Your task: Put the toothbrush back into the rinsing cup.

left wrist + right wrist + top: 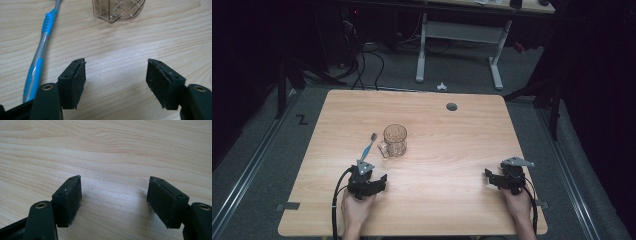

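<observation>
Your left claw point(371, 176) is sitting low on the tabletop point(447, 145) with its jaws spread wide and nothing between them, just bare wood in the gap when you look at the left gripper view. Using the glass mug point(394, 140) as the landmark: that claw is on the near side of the mug and a bit to its left, close but not touching. The toothbrush point(367, 146) lies flat just left of the mug, blue and grey handle, bristle end pointing away from you, the handle end running down toward your left claw. In the left gripper view the toothbrush point(40, 52) passes right beside the outer face of the left-hand jaw, outside the gap, and I can't tell if it actually touches. The mug point(117, 10) is straight ahead of the jaws, upright, with its cut criss-cross pattern showing.

Your right claw point(498, 179) is well off to the right of the mug, near the tabletop's near right corner, also opened wide and holding nothing.
</observation>
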`<state>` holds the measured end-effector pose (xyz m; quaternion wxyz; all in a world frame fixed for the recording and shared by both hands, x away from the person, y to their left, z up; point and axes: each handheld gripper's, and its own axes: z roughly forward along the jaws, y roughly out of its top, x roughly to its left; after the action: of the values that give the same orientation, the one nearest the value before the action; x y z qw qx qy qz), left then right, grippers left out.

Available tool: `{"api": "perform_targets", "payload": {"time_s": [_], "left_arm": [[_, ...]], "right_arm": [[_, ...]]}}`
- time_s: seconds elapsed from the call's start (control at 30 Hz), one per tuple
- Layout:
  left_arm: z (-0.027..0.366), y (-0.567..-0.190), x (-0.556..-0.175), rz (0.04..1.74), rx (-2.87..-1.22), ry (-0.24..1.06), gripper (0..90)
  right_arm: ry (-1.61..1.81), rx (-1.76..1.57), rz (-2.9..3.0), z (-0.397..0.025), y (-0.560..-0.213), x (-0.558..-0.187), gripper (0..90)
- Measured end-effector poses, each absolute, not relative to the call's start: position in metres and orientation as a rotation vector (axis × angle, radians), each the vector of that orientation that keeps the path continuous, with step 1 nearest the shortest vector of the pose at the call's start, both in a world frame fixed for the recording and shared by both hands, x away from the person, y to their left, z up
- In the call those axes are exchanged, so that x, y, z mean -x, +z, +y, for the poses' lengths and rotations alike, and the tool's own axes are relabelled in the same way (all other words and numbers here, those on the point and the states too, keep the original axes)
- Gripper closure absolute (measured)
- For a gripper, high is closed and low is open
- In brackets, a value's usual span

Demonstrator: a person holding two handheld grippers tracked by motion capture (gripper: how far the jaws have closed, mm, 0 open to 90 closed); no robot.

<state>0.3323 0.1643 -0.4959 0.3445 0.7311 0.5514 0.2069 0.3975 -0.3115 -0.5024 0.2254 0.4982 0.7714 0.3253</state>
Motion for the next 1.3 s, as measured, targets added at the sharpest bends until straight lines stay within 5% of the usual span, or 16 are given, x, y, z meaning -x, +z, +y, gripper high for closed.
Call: {"api": "perform_targets", "payload": {"time_s": [1.3], "left_arm": [[0.200,-0.477,-0.317,1.491,-1.901,0.567,35.5]], "right_arm": [[0.898,-1.374,2.128,-0.312,-0.502,-0.398,28.4]]}}
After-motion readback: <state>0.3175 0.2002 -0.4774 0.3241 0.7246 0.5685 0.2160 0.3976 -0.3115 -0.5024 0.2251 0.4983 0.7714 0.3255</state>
